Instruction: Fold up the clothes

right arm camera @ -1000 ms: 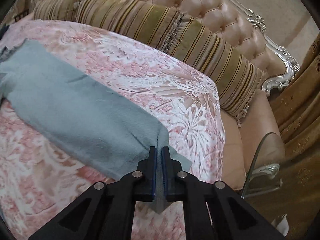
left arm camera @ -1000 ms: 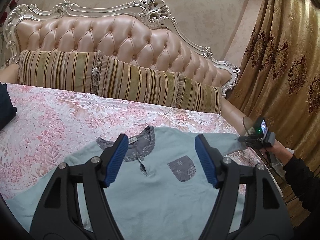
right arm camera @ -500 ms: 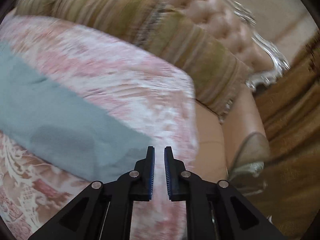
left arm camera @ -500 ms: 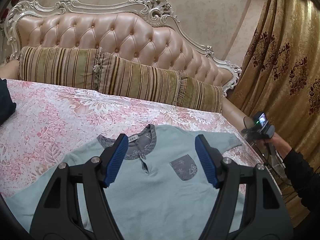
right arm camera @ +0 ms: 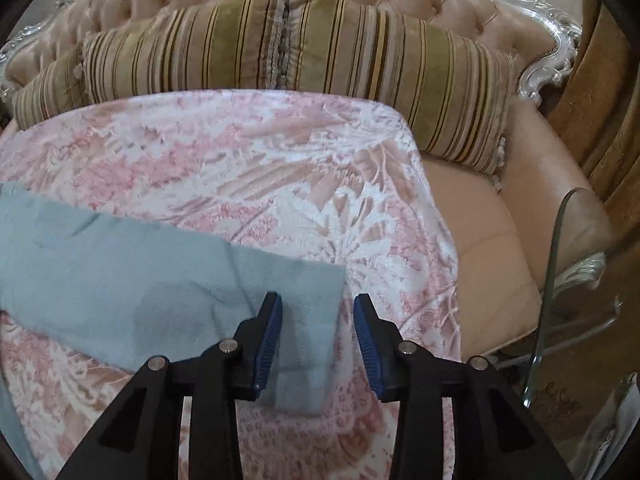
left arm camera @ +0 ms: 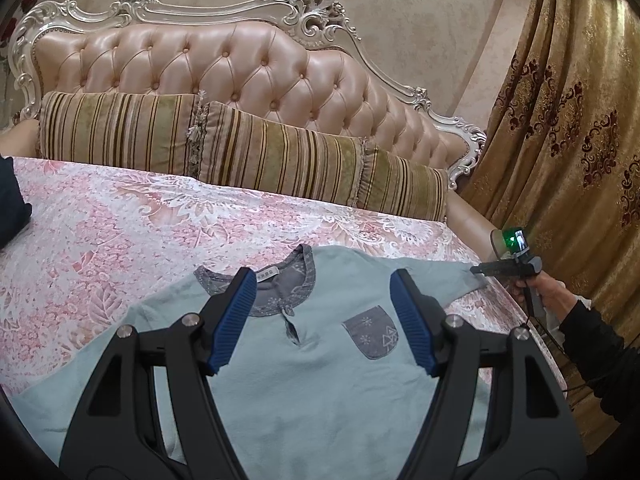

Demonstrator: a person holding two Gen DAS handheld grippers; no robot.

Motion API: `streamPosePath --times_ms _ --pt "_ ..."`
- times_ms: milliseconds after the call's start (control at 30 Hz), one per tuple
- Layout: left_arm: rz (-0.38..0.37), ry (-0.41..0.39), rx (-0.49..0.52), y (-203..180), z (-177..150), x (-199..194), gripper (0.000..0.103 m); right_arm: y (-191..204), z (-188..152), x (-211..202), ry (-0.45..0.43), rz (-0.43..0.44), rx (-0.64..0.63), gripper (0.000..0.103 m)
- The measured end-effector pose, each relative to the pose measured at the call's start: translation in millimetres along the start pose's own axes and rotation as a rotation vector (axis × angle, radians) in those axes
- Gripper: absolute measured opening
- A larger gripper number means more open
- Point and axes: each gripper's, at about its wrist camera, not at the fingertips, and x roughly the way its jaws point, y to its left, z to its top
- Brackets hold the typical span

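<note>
A light blue long-sleeved shirt (left arm camera: 320, 392) with a grey collar and a grey chest pocket (left arm camera: 370, 334) lies spread face up on the pink floral bedspread (left arm camera: 120, 232). My left gripper (left arm camera: 324, 320) hovers open above its chest, holding nothing. One sleeve (right arm camera: 160, 296) stretches toward the bed's right edge. My right gripper (right arm camera: 318, 336) is open over the cuff end, which lies flat between the blue pads (right arm camera: 268, 336) untouched. From the left wrist view the right gripper (left arm camera: 476, 270) sits at the sleeve tip, held by a hand in a dark sleeve.
Striped bolster pillows (left arm camera: 280, 160) line a tufted pink headboard (left arm camera: 224, 68). A dark garment (left arm camera: 12, 204) lies at the bed's left. Gold curtains (left arm camera: 568, 112) hang right of the bed. A glass-topped side table (right arm camera: 560, 280) stands by the bed's right edge.
My right gripper was shut on the sleeve cuff a second ago; it has let go and opened, and the sleeve now lies flat. The left gripper has barely shifted.
</note>
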Motion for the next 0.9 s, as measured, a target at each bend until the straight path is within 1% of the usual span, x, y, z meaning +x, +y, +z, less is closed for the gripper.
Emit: streamPosePath --times_ms 33,67,133,433,467,500,600,700,733,767,867,900 --pt "0.001 -0.001 -0.003 1 0 0 0.072 0 1 0 -0.004 -0.003 0.003 0.041" --pt "0.001 -0.001 -0.006 1 0 0 0.072 0 2 0 -0.009 -0.005 0.005 0.032" --pt "0.002 -0.001 -0.009 2 0 0 0.072 0 4 -1 -0.018 -0.011 0.01 0.0" --pt "0.006 -0.001 -0.015 6 -1 0 0.074 1 14 -2 -0.057 -0.034 0.033 0.0" --pt "0.006 0.0 -0.016 6 -2 1 0.074 1 16 -2 -0.061 -0.037 0.036 0.002" --pt "0.007 0.001 -0.017 6 -2 1 0.074 -1 16 -4 -0.062 -0.009 0.055 0.003" --pt "0.005 0.006 -0.01 4 -2 3 0.074 1 18 1 -0.032 0.019 0.043 0.009" --pt "0.004 0.01 0.0 2 -3 4 0.074 8 14 5 -0.024 0.008 0.018 0.026" --pt "0.003 0.01 0.002 1 -3 4 0.074 10 12 7 -0.023 0.004 0.012 0.038" --pt "0.003 0.009 0.002 2 -3 4 0.074 11 11 9 -0.023 0.013 0.013 0.048" --pt "0.006 0.008 -0.008 4 -3 4 0.074 13 6 13 -0.033 0.019 0.013 0.055" --pt "0.008 0.008 -0.011 5 -3 4 0.074 13 5 14 -0.039 0.016 0.012 0.056"
